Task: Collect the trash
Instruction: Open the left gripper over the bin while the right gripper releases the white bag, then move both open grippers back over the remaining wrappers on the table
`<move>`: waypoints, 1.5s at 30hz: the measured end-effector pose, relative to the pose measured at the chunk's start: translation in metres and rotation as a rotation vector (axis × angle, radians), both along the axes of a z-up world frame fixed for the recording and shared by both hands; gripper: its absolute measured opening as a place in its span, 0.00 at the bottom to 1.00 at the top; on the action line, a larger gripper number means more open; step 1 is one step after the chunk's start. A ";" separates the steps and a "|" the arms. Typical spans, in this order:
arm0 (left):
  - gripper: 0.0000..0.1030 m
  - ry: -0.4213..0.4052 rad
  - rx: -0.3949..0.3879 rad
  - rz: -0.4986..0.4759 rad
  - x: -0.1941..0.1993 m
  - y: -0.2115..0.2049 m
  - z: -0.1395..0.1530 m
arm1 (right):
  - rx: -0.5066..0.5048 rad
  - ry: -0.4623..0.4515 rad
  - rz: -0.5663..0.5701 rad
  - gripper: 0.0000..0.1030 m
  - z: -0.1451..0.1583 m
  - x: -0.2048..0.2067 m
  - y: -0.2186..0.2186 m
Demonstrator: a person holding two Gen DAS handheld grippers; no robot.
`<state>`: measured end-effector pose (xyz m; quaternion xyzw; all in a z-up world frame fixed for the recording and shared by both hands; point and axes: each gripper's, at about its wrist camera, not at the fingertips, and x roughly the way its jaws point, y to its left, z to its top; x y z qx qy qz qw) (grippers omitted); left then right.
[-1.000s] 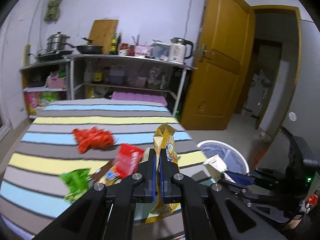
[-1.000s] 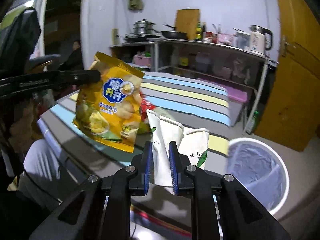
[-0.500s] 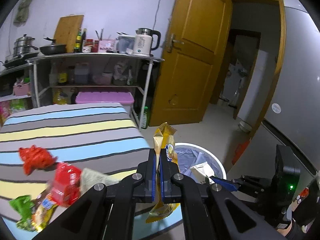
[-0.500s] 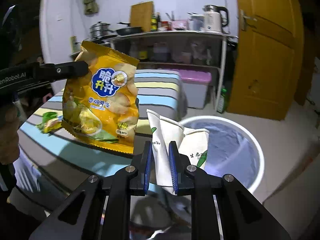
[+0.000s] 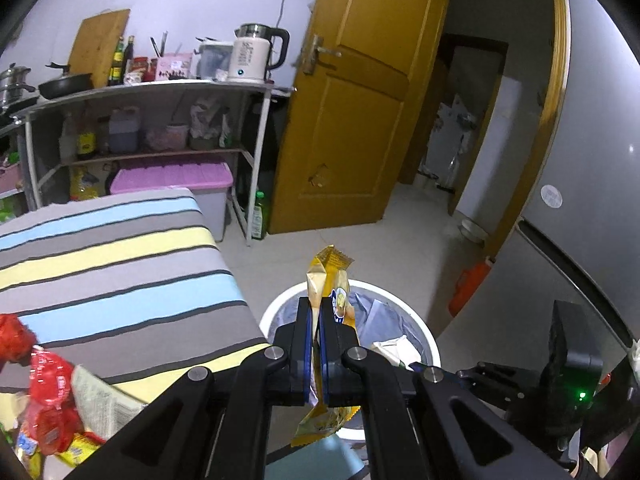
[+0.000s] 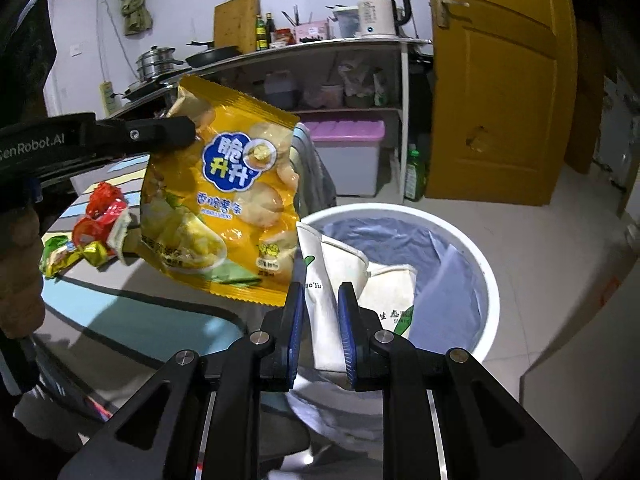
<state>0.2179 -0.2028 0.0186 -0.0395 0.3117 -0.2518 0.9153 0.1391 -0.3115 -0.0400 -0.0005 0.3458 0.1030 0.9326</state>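
Your left gripper (image 5: 319, 344) pinches the yellow chip bag (image 6: 224, 208) and your right gripper (image 6: 319, 320) pinches the white paper bag (image 6: 320, 300), both over the bin (image 6: 486, 280). More wrappers (image 6: 92, 236) wait at the table's (image 5: 120, 272) near edge.

The trash bin (image 6: 486, 276) mouth lies open below, with the striped table (image 5: 120, 280) edge just beside it.

The chip bag (image 5: 328, 312) shows only edge-on beyond the left gripper (image 5: 319, 344), its lower part hidden behind the fingers. The white pouch (image 6: 344, 288) covers part of the bin (image 6: 486, 276) beyond the right gripper (image 6: 320, 334). Left of it, wrappers (image 5: 48, 412) run off the frame.
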 end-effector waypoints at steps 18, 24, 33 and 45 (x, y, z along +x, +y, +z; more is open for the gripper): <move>0.19 0.058 0.002 -0.023 0.014 -0.007 -0.024 | -0.007 -0.001 -0.035 0.31 -0.004 0.001 -0.007; 0.19 0.026 -0.001 -0.004 0.000 0.005 -0.017 | -0.015 -0.021 -0.022 0.31 0.006 -0.008 0.001; 0.19 -0.015 -0.012 0.033 -0.034 0.038 -0.001 | -0.024 -0.063 0.017 0.31 0.028 -0.023 0.027; 0.19 -0.062 0.002 0.137 -0.075 0.097 0.012 | -0.049 -0.099 0.122 0.31 0.043 -0.042 0.084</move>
